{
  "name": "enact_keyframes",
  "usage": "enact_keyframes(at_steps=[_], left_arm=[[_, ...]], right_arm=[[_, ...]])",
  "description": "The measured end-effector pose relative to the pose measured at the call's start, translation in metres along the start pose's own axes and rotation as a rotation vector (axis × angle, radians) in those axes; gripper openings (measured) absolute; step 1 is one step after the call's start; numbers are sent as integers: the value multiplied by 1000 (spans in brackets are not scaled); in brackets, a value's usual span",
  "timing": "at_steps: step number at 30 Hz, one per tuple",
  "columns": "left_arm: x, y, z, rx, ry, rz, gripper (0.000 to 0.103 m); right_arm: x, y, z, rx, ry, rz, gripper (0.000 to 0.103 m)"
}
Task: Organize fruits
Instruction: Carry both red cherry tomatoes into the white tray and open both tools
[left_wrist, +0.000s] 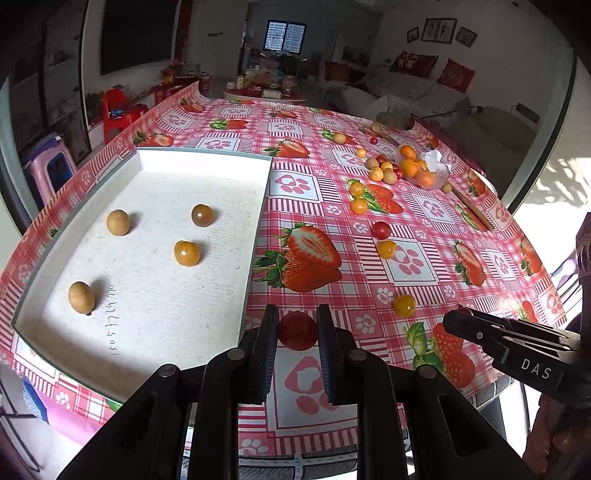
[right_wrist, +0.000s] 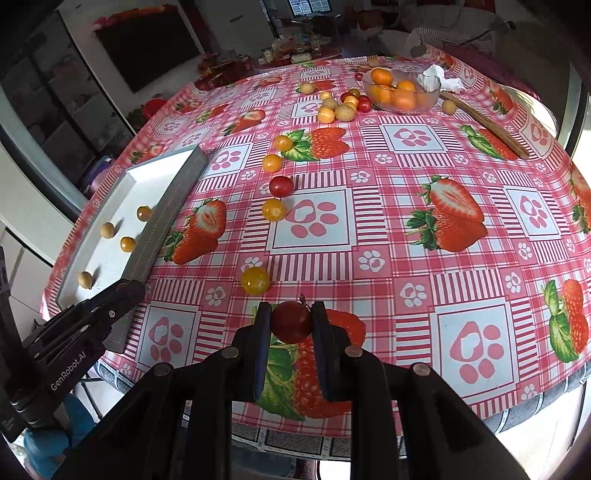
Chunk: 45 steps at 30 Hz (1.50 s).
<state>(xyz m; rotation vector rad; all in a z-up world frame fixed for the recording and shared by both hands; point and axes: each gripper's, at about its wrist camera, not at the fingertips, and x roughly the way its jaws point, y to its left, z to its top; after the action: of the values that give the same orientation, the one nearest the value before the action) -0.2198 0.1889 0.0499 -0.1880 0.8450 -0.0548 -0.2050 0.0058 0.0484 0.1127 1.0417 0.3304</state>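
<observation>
Grippers: your left gripper (left_wrist: 297, 329) pinches a red tomato (left_wrist: 297, 330). Your right gripper (right_wrist: 291, 322) pinches a dark tomato (right_wrist: 291, 322). Both sit beside the tray (left_wrist: 258, 206).

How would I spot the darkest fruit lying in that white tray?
Find the shallow white tray at the table's left edge; four small round fruits lie in it. The darkest fruit is nearest the tray's far right side, brownish amber, while its neighbours are bright yellow-orange or pale tan.

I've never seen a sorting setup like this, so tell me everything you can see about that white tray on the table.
The white tray is a shallow rectangular box with low walls, grey outside, and a matte, papery floor with handwritten digits. It lies flat on the strawberry-print tablecloth at the table's left edge. Four small round fruits sit apart inside: two tan, two amber.
</observation>
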Motion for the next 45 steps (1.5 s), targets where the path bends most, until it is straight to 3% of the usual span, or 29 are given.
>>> enact_keyframes(at_steps=[10,24,29,41,45], left_arm=[[-15,60,0,-78,-40,79,22],[-19,152,7,-182,-53,255,22],[-6,163,5,-190,-9,315,22],[8,157,6,-140,46,347,22],[10,155,6,-118,56,370,23]], right_arm=[[8,64,15,-116,15,55,24],[45,164,31,-281,80,165,24],[61,185,29,-323,110,171,24],[103,208,25,-395,184,139,25],[104,214,22,-442,174,125,26]])
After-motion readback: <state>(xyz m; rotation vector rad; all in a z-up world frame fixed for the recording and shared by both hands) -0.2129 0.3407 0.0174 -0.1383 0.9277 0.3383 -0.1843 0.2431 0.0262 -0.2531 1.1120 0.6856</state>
